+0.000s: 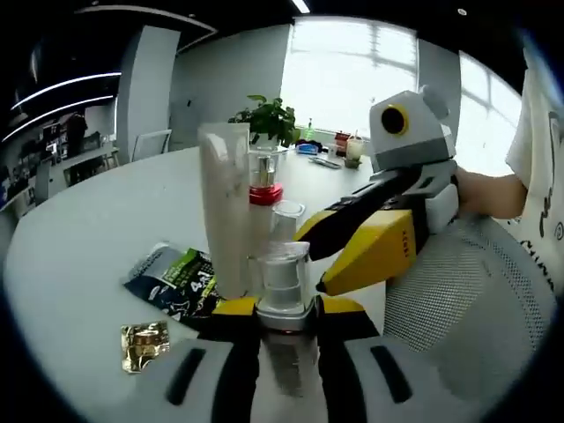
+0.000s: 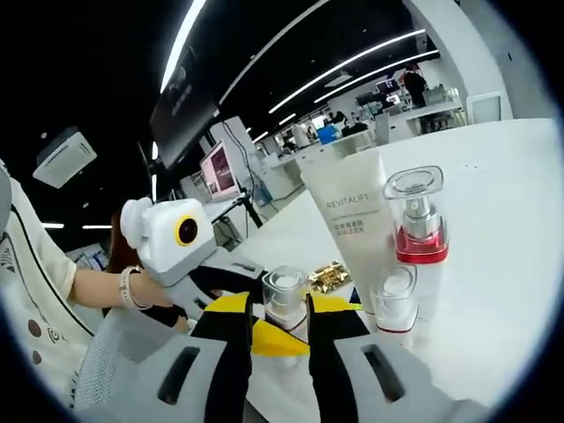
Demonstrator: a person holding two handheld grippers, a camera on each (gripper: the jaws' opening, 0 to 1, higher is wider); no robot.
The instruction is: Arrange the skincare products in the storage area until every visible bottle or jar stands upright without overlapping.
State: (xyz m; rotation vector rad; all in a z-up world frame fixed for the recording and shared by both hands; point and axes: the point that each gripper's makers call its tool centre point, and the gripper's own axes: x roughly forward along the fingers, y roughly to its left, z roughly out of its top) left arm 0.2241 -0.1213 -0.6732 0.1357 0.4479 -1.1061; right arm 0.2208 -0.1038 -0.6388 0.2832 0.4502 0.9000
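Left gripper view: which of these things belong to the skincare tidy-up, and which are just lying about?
Belongs to the job:
white tube
red-collared pump bottle
small clear-capped bottle
nearest clear-capped bottle

Just lying about:
green sachet
gold wrapper
potted plant

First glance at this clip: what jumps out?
The tall white tube stands upright on the white table, with a red-collared pump bottle right beside it. In the left gripper view, the left hand-held gripper is shut on a clear-capped bottle, and the right hand-held gripper reaches in from the right. A green sachet and gold packet lie flat nearby.
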